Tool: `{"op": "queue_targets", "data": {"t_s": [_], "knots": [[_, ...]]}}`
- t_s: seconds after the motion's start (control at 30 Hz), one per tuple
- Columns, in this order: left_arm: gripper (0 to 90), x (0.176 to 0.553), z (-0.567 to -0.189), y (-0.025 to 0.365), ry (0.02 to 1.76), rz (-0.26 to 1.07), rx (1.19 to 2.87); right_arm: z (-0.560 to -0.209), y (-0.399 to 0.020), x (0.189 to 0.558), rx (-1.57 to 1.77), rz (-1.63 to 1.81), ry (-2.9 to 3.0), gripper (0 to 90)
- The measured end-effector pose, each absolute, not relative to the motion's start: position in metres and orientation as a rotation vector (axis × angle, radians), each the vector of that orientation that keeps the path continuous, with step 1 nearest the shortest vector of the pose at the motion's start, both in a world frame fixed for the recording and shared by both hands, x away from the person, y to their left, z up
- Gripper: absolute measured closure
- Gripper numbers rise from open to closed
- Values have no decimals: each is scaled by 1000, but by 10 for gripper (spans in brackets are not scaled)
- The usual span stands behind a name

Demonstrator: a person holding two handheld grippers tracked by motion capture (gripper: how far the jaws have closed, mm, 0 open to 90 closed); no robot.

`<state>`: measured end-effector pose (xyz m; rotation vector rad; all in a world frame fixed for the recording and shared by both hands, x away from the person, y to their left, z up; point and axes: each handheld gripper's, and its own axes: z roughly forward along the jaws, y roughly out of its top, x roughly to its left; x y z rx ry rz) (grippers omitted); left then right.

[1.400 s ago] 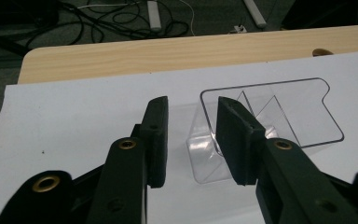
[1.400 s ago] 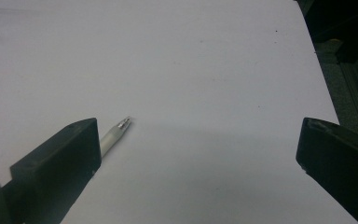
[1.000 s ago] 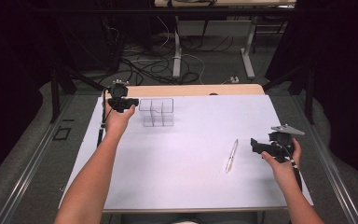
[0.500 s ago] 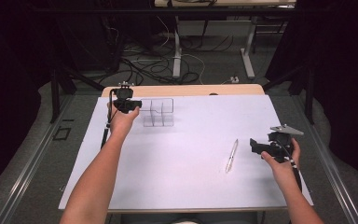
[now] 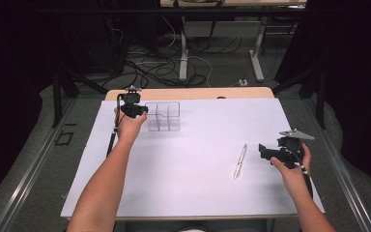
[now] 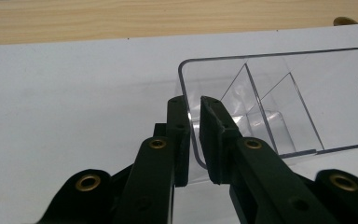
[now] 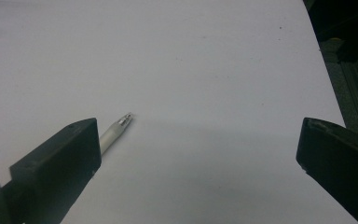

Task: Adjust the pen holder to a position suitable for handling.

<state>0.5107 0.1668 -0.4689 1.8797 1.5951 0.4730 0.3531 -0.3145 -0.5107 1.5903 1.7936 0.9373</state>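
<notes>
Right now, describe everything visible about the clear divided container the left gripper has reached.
The clear container looks like transparent plastic, a low open-topped box with rounded corners and thin inner walls dividing it into compartments, all empty. It stands upright near the far left of the white table cover, close to the wooden edge. The left gripper has its fingers straddling the container's near end wall, one inside and one outside, and they have just been closing onto that wall. Nothing else touches it.

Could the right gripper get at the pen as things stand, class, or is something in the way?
Probably yes. The right gripper has its jaws wide open, and the pen lies free on the white sheet just beside it, with nothing between them. The clear organizer stands far off, at the left gripper.
</notes>
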Motion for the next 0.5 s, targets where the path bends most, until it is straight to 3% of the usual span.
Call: {"op": "queue_targets", "data": {"t_s": [0.5], "knots": [[861, 510, -468, 168, 1668, 413, 1840, -511, -314, 354, 1591, 939, 1802, 0]]}}
